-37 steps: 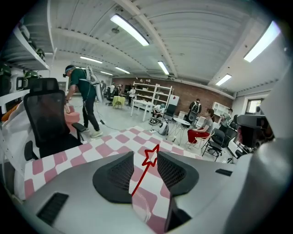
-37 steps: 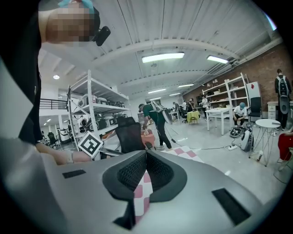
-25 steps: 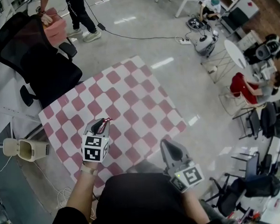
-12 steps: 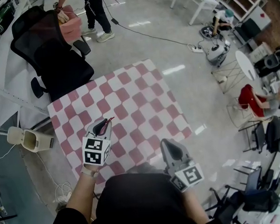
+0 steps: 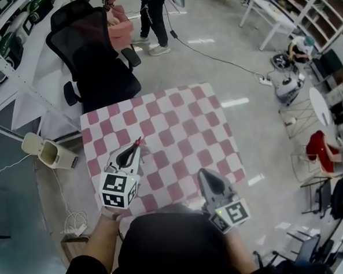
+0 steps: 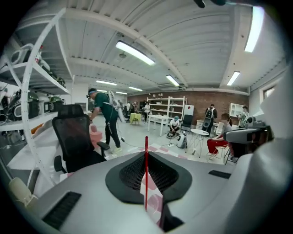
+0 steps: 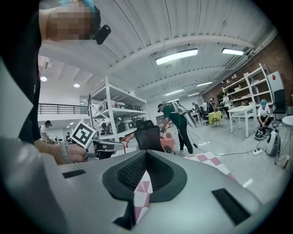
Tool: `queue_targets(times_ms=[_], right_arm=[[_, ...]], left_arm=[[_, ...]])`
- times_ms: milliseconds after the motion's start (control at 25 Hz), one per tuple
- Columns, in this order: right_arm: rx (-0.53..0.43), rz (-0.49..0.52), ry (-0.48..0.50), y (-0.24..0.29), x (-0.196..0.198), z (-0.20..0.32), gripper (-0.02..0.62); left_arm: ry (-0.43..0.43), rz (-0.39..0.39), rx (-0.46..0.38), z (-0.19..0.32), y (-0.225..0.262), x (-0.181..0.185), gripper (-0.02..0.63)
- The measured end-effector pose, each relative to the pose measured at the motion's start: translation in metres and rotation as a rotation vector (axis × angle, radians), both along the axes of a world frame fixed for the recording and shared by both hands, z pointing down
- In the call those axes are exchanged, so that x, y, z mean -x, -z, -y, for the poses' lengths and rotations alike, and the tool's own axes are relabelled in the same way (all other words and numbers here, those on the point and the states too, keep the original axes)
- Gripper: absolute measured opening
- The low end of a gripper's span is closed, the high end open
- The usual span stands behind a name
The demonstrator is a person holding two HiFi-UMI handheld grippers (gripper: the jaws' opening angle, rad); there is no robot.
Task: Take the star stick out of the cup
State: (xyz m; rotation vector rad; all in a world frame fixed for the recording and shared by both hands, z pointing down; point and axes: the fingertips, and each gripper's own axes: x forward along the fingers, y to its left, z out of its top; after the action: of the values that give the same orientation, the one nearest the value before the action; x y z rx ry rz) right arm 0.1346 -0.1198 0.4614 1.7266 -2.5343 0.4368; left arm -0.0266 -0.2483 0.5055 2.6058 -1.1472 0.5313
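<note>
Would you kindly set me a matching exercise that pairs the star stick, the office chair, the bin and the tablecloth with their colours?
Things:
1. star stick
2. office chair
3. bin
4. tablecloth

Colours:
A. black
B. pink and white checks
C. red
D. beige

Pairs: 1-C, 2-A, 3-D, 4-B

Left gripper (image 5: 135, 148) and right gripper (image 5: 204, 174): grey shells, black ribbed pads (image 6: 130, 173), white cube (image 5: 118, 190) with black square markers. Black top (image 5: 167, 249); pale wristband (image 5: 109, 213).
</note>
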Motion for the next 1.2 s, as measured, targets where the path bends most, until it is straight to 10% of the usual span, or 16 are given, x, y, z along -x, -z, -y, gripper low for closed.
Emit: queue_targets(times_ms=[520, 1200], right_arm=[[-0.036, 0.014, 0.246, 0.013, 0.057, 0.011, 0.008], [-0.036, -0.017, 0.496, 0.013, 0.141, 0.000, 0.008]], left_arm=[[0.228, -0.141, -0.154, -0.044, 0.092, 0.076, 0.055], [0.446, -0.129, -0.037, -0.127, 0.031, 0.149, 0.055]])
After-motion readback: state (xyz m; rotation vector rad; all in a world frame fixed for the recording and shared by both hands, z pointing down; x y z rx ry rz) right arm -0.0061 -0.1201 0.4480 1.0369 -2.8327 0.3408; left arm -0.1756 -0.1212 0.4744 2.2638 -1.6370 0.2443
